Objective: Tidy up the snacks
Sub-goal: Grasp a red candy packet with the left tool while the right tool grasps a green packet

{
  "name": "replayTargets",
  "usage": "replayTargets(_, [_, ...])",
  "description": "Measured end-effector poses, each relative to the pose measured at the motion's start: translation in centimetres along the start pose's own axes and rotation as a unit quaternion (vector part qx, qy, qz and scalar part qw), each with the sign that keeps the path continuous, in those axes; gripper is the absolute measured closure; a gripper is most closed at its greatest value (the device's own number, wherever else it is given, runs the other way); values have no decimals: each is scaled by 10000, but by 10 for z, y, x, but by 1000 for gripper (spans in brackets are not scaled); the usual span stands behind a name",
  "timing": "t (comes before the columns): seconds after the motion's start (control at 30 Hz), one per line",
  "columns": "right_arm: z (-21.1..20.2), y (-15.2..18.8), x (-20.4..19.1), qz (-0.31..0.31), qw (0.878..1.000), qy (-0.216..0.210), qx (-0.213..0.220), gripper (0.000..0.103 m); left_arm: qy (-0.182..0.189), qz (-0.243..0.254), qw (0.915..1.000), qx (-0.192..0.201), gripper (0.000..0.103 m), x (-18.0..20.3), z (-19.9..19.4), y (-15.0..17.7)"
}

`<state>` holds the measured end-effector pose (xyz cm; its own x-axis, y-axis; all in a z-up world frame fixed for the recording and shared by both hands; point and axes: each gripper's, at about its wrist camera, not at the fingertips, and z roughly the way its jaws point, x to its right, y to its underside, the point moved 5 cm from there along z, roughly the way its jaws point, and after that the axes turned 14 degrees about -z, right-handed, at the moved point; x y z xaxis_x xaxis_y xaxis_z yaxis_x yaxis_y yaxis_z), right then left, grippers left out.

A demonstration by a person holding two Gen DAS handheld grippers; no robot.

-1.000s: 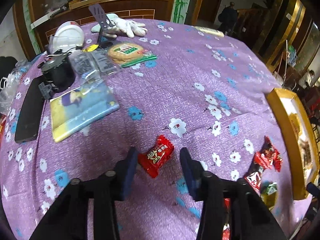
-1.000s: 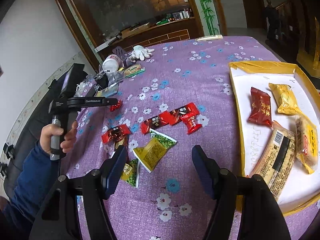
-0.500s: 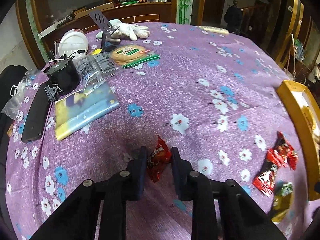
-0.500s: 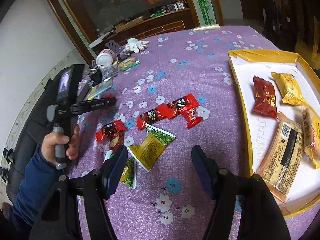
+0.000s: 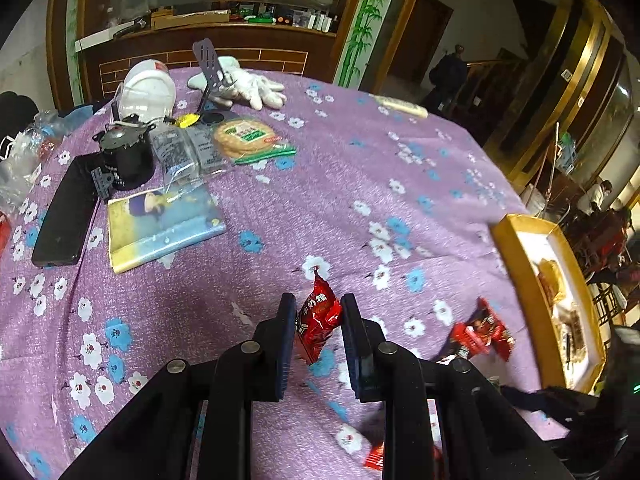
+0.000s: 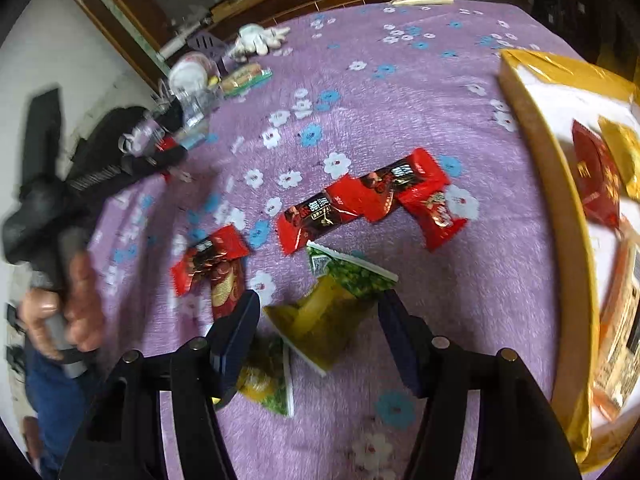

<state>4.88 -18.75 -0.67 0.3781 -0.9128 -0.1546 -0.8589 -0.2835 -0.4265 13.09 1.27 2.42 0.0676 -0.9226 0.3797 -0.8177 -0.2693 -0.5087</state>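
Left gripper (image 5: 318, 314) is clamping a red candy packet (image 5: 317, 318) btwn both fingers, packet standing upright w/ its top corner poking out past the tips and looking raised off the purple floral tablecloth (image 5: 360, 184). I'm seeing the yellow tray (image 5: 516, 264) off to my right, near the table edge, w/ a few snacks already in it. A small pile of red wrappers (image 5: 478, 332) is lying btwn me and the tray.

Right gripper (image 6: 316, 320) is hanging spread wide, nothing in it, hovering right over a yellow-green snack bag (image 6: 320, 320). Another green bag (image 6: 352, 274) is sitting just beyond it, partly under it. More red packets (image 6: 372, 196) are lying in a row further out, touching each other, plus one red packet (image 6: 208, 256) off to the left. Tray wall (image 6: 552, 184) is on the right side here, w/ a red packet (image 6: 596, 176) and gold one (image 6: 624, 156) inside, kinda blurry tho.

Far side of the table is holding a phone (image 5: 66, 212), white gloves (image 5: 244, 86), a round cracker pack (image 5: 246, 136).
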Motion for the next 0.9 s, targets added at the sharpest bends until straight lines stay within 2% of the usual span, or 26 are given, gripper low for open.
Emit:
replayTargets(0.03, [1,0,-1,-56,10000,63,44,56,41,-14,10000,11,80,4,-3,0])
replayTargets(0.07, [1,-1,-1,-144,9997,171,62,67,105,-36,9999,20,80,8,-6,0])
replayTargets(0.13, [2,-2,0,-232,9995,181,79,70,236,-113,9996,41,80,17,-10,0])
replayTargets(0.23, [-3,-5,5,-214,9991,-82,355,72,446,-88,9988,164,80,35,-17,5])
replayTargets(0.33, [-16,-9,12,-284,9961,20,833,72,710,-64,9972,209,80,54,-17,16])
replayTargets(0.4, [-20,-9,17,-258,9938,17,1080,72,827,-16,9965,155,80,61,-13,23])
replayTargets(0.53, [-24,-14,30,-125,9918,64,1270,72,1002,51,9949,-59,81,67,-3,36])
replayTargets(0.6, [-29,-16,33,-38,9904,-47,1382,72,976,145,9951,-84,81,70,0,39])
replayTargets(0.67, [-32,-17,33,-41,9893,57,1460,72,823,293,9962,-5,81,73,1,42])
replayTargets(0.9, [-32,-21,41,51,9882,131,1525,72,810,511,9954,-42,81,80,4,50])
